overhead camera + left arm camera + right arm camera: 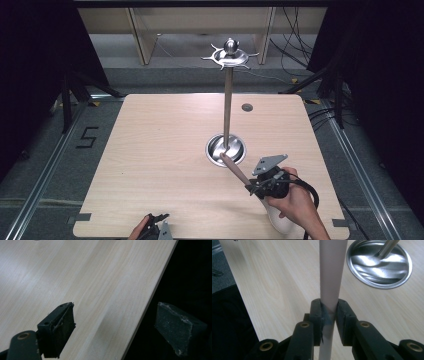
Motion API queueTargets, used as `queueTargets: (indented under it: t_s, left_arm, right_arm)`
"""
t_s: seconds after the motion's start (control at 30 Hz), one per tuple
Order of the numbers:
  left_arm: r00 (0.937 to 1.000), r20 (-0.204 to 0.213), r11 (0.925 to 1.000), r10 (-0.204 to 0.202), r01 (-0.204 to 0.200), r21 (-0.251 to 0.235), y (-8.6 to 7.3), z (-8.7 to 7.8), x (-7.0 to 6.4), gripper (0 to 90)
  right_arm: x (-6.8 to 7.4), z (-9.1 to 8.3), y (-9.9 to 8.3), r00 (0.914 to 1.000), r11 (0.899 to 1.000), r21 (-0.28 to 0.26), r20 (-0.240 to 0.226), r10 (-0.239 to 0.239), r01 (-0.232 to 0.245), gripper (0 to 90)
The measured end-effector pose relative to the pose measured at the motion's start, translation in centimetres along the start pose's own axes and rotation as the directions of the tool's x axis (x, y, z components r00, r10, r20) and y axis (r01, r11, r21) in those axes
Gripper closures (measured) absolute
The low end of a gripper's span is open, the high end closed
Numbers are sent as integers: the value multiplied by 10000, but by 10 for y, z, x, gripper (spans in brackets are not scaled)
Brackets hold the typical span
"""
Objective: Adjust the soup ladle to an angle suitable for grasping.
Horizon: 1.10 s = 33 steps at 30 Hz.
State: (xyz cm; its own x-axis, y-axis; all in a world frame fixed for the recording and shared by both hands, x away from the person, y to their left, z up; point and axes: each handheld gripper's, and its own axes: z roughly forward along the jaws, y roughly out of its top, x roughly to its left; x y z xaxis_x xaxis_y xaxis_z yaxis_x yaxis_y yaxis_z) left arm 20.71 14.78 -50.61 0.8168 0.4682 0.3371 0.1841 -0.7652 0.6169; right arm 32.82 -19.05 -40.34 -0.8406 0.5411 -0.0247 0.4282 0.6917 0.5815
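Right gripper, high view: jaws clamped on a pinkish-beige utensil handle, smooth and round in section, slanting up toward the steel stand. The handle's far tip lies at the rim of the stand's dished base; its pale broad end shows below the hand, near the table's front edge. Stand: polished pole, hooked crown at top. Table: light wood grain, matte. Left gripper sits at the front edge, idle.

Left gripper view: left gripper jaws wide apart, nothing between; worn black pads, one over the table, one past its edge.

Right gripper view: right gripper pinches the utensil handle between both pads, firm and centred; the mirror-bright base lies just beyond.

Step judged: utensil gripped, carrying toward the stand. Next move likely calls for lifting high and aligning the utensil with a crown hook; the smooth handle may twist in the pads.
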Motion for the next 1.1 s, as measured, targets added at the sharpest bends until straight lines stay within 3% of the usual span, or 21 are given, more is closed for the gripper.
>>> queueTargets:
  t_s: [0.1, 0.13, 0.17, 0.27, 0.33, 0.37, 0.67, 0.7, 0.77, 0.83, 0.87, 0.97, 1.0, 1.03, 1.07, 1.1]
  left_arm:
    - [10000, -4, 10000, 30, -30, 10, 0, 0, 0, 149]
    - [10000, -4, 10000, 30, -30, 10, 0, 0, 0, 149]
    - [9999, -104, 10000, 39, -39, -6, 0, 1, -1, 149]
    - [10000, -17, 10000, 15, -15, -23, 0, 0, 0, 150]
    - [10000, -6, 10000, 12, -12, 1, 0, 0, 0, 150]
    - [10000, -5, 10000, 4, -4, -6, 0, 0, 0, 149]
    - [9998, -182, 10000, 10, -11, -34, 0, 0, 0, 150]
    - [9998, -178, 10000, 9, -10, -37, 0, 0, 0, 149]
    - [10000, -51, 10000, 21, -21, 25, 1, 0, 1, 150]
    - [9999, -162, 10000, 4, -5, -34, 0, 0, 0, 150]
    - [9999, -171, 10000, 9, -9, -31, 0, 0, 0, 149]
    - [9999, -147, 10000, 8, -8, -20, 0, 0, 0, 150]
    - [10000, -58, 10000, 8, -8, 7, 0, 0, 0, 150]
    - [10000, -69, 10000, 3, -3, -33, 0, 0, 0, 149]
    - [9998, -193, 10000, 9, -10, -33, 0, 0, 0, 149]
    - [10000, -64, 10000, 8, -8, -11, 1, -1, 0, 149]
  right_arm:
    - [-2, -5, -3, 10000, 9992, -392, 37, 36, -34, 768]
    - [-3, -7, -4, 9999, 9994, -351, -141, -34, 30, 769]
    - [-3, -9, -6, 9997, 9985, -504, 133, 205, -198, 768]
    - [-4, -13, -8, 9996, 9983, -522, -34, 266, -268, 769]
    - [-7, -15, -11, 9996, 9957, -907, -211, 183, -202, 768]
    - [-6, -18, -12, 9983, 9950, -813, -121, 574, -582, 768]
    - [-13, -24, -18, 9980, 9917, -1135, -216, 590, -611, 768]
    - [-13, -25, -19, 9970, 9891, -1251, -160, 761, -775, 768]
    - [-15, -27, -20, 9981, 9911, -1193, -257, 559, -586, 768]
    - [-15, -25, -22, 9981, 9861, -1546, -69, 613, -617, 768]
    - [-16, -27, -22, 9982, 9886, -1383, -141, 581, -595, 768]
    - [-15, -30, -23, 9962, 9868, -1364, -171, 853, -869, 768]
    - [-15, -29, -24, 9957, 9822, -1638, -100, 919, -923, 768]
    - [-18, -32, -24, 9972, 9863, -1474, -146, 733, -746, 768]
    - [-18, -30, -24, 9972, 9831, -1671, -97, 744, -750, 768]
    - [-17, -33, -24, 9955, 9833, -1548, -148, 941, -953, 768]
